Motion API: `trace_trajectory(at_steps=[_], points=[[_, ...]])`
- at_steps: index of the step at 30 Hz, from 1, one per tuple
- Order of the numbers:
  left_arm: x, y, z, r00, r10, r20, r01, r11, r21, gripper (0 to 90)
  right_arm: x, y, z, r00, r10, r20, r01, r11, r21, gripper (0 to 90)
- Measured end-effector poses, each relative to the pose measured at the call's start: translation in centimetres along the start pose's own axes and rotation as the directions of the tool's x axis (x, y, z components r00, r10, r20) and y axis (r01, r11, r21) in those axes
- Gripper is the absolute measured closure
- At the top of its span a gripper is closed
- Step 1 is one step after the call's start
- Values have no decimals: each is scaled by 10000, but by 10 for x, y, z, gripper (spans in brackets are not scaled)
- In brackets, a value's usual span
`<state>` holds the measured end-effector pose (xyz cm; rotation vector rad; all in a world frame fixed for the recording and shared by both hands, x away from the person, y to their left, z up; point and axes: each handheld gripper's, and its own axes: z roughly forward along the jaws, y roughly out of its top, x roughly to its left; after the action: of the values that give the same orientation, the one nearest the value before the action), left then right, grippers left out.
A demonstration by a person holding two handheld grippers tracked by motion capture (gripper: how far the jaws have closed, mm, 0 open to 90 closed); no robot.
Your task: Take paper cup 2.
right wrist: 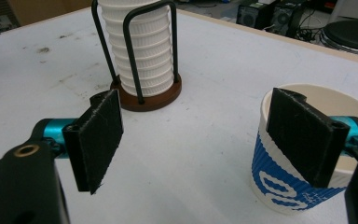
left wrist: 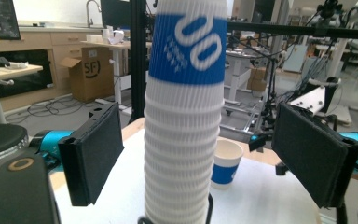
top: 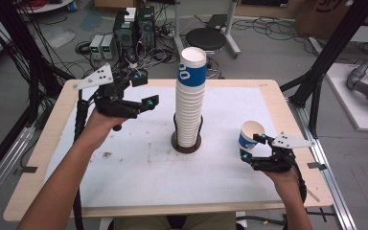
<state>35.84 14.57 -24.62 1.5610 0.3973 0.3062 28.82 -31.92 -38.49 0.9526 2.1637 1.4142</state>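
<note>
Grey concrete floor [top: 278, 57], strewn with cables. Beyond the wooden table [top: 38, 158] stand computer towers [top: 135, 26] and a round black stool [top: 206, 38]. Black frame posts [top: 333, 48] flank the right side. Cardboard box [left wrist: 89, 72] sits beside a counter with sink faucet [left wrist: 89, 9].

The left claw [top: 141, 91] is held raised, well left of the cup stack [top: 190, 103] and level with its upper half, jaws wide apart and aimed toward it with nothing between the pads. The left forearm slants up from the lower left. The right claw [top: 253, 146] sits low, right of the cup stack, jaws spread, wrist bent inward, forearm coming from below.
</note>
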Motion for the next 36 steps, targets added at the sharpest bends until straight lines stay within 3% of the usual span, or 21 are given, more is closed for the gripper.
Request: trace_trajectory(at_steps=[2, 8, 21, 30, 36], points=[[0, 8, 6, 9999, 146, 59, -146, 9998, 109, 163, 0, 0, 0, 10000, 14, -15, -14, 10000, 9, 191], [1, 26, 20, 9996, 102, 255, -100, 9999, -78, 163, 1, 0, 1, 10000, -15, -98, 15, 10000, 10, 191], [0, 48, 49, 9987, 390, 330, -400, 9987, 305, 163, 0, 0, 0, 9998, -88, -199, 86, 9999, -58, 191], [5, 59, 77, 9993, 378, 25, -379, 9946, 961, 163, 2, 1, 1, 9996, -106, -278, 104, 9999, -79, 191], [5, 61, 94, 9993, 332, 172, -353, 9891, 1429, 163, 1, 1, 2, 9995, -106, -312, 104, 9999, -57, 191]])
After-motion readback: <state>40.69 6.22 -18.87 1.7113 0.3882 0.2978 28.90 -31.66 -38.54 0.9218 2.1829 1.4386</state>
